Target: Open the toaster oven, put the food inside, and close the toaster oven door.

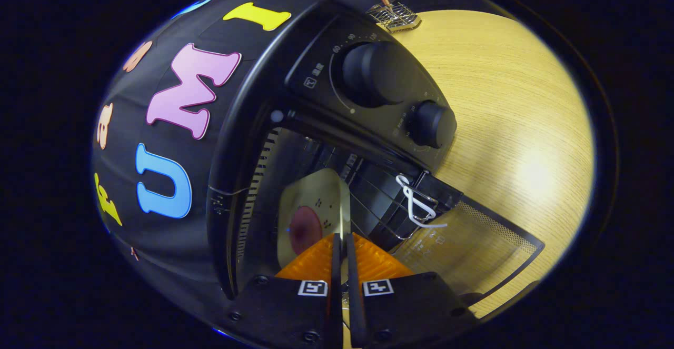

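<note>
The black toaster oven (316,49) stands with its glass door (474,243) swung fully open onto the wooden table. My gripper (342,239) reaches into the oven's mouth. Its fingers are pressed together on the thin rim of a pale plate (316,196). The plate sits inside the cavity, just ahead of the fingertips, and carries a round dark red piece of food (305,229). The oven's wire rack (376,201) lies beside the plate. Ribbed slots run along the cavity's inner wall (253,196).
Two big black knobs (374,72) (432,123) sit on the oven's control panel. A white cord loop (416,201) hangs at the rack's front by the door hinge. Beyond the oven, a small wire stand (395,16) rests on the light wooden table (505,101).
</note>
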A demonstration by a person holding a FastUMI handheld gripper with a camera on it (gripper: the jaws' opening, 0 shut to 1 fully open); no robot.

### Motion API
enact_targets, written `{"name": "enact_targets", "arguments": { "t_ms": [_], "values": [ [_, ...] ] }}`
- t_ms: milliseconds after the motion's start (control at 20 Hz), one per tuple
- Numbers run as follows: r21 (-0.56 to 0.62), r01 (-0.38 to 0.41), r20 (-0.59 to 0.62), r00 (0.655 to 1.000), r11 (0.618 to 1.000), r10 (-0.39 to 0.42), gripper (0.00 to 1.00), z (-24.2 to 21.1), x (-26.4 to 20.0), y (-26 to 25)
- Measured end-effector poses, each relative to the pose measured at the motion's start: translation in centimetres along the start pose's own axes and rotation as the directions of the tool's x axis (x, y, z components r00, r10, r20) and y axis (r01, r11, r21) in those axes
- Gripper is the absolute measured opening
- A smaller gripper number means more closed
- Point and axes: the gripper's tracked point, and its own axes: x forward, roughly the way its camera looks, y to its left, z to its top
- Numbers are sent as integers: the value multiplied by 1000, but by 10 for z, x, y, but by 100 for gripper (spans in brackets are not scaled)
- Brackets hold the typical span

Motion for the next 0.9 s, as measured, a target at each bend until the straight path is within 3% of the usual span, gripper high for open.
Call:
{"name": "enact_targets", "arguments": {
  "t_ms": [100,300,500,700,900],
  "values": [
    [-19,-17,9,1000,1000,17,22,1,-7,2],
    [-107,-29,-11,1000,994,28,79,-11,-31,2],
    [-272,-34,-59,998,962,19,97,-31,-68,-9],
    [-425,-14,-57,998,905,-11,99,-41,-100,-36],
    [-580,35,-73,993,814,-94,99,-56,-119,-81]
  ]
}}
